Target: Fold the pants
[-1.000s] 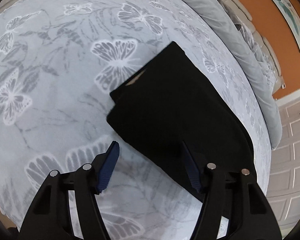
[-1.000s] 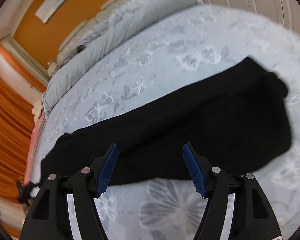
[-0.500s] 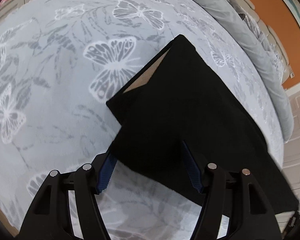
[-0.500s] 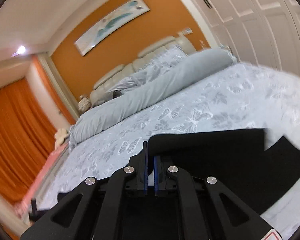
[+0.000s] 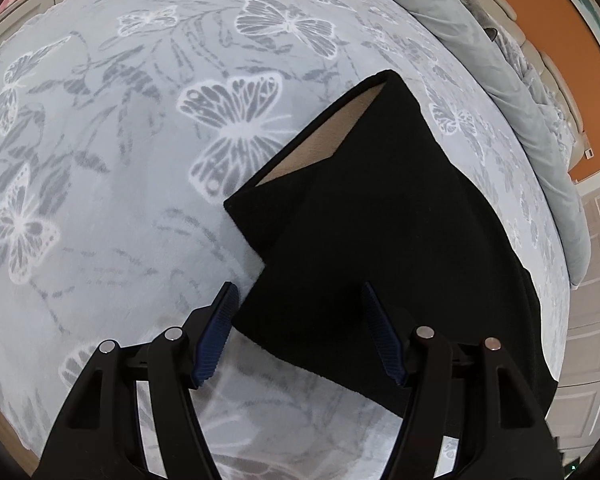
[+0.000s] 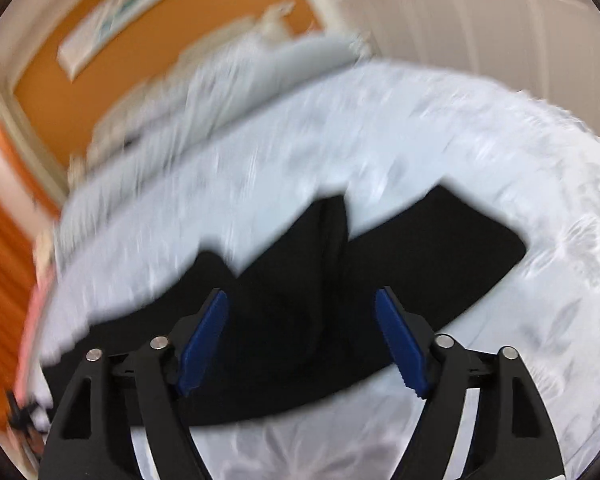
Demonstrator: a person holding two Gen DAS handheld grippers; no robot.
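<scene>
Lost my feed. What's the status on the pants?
Left gripper open over the pants. Right gripper opening, nothing pinched. Pants partly folded on bed. Nothing in the way.

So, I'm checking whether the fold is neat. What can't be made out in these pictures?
- Right wrist view: motion blur smears the pants and bedspread, so creases and edges are unreadable.
- Left wrist view: the left claw covers the pants' near edge, and the frame's lower right cuts them off.
- The tan lining shows, but its source is hidden inside the fold.
</scene>
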